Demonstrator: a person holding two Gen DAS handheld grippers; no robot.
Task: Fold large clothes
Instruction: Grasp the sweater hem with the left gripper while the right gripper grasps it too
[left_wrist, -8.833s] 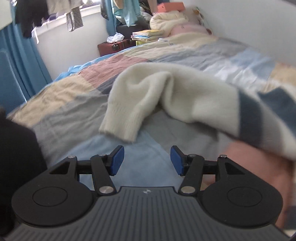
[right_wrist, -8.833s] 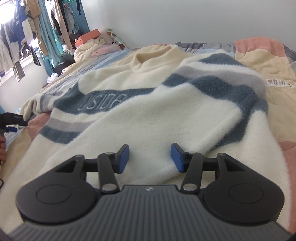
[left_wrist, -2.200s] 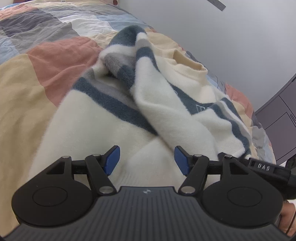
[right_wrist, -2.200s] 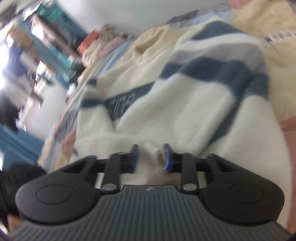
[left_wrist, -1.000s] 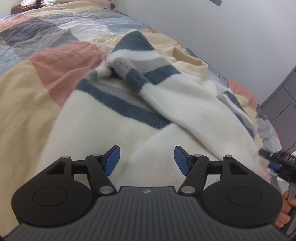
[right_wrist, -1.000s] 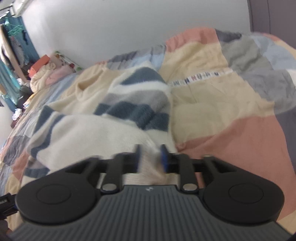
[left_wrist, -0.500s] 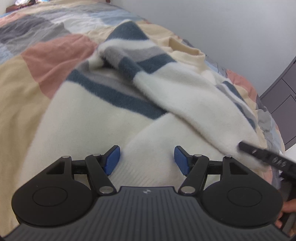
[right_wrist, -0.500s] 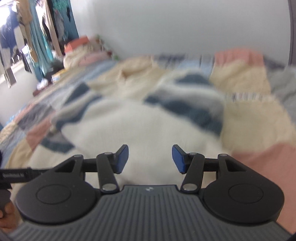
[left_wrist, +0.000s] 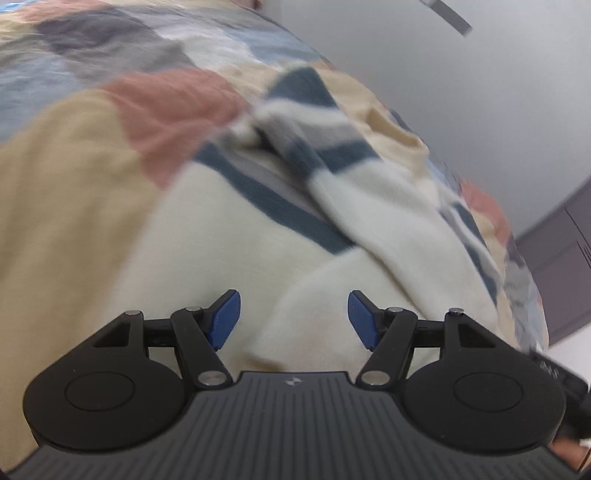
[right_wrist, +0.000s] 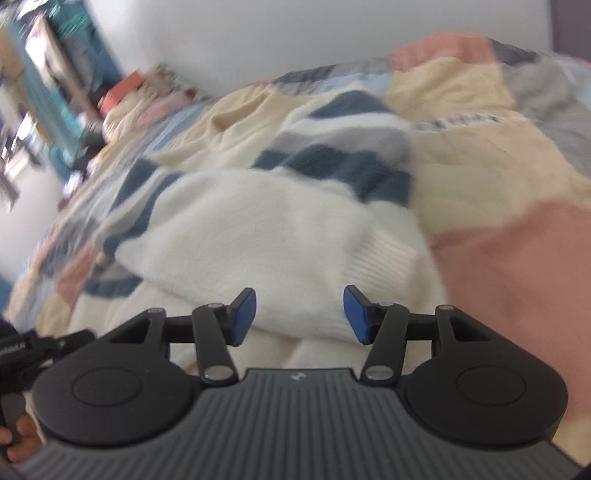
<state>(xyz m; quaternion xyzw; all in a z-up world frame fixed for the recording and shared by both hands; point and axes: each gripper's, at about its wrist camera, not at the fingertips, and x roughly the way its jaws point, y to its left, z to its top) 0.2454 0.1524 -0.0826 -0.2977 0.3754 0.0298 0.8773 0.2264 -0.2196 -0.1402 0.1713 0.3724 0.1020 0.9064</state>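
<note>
A large cream sweater (left_wrist: 221, 251) with dark blue and grey stripes lies on the patchwork bedspread (left_wrist: 59, 177). One striped sleeve (left_wrist: 369, 195) is folded across its body. My left gripper (left_wrist: 294, 319) hovers open over the cream hem, nothing between its blue pads. In the right wrist view the same sweater (right_wrist: 258, 229) shows a ribbed cuff (right_wrist: 384, 258) just beyond my right gripper (right_wrist: 299, 315), which is open and apart from the cloth. The other gripper's black body shows at the left edge (right_wrist: 33, 347).
The bedspread (right_wrist: 517, 266) has pink, yellow, grey and blue squares. A pale wall (left_wrist: 461, 92) runs behind the bed. A dark cabinet (left_wrist: 554, 254) stands at the right. Piled bedding and hanging clothes (right_wrist: 122, 96) crowd the far end. A hand (right_wrist: 18, 439) shows bottom left.
The right gripper let go of the sleeve it held a second ago and stands open over the cuff. The left gripper shifted and rolled slightly; the sleeve now lies across the sweater body.
</note>
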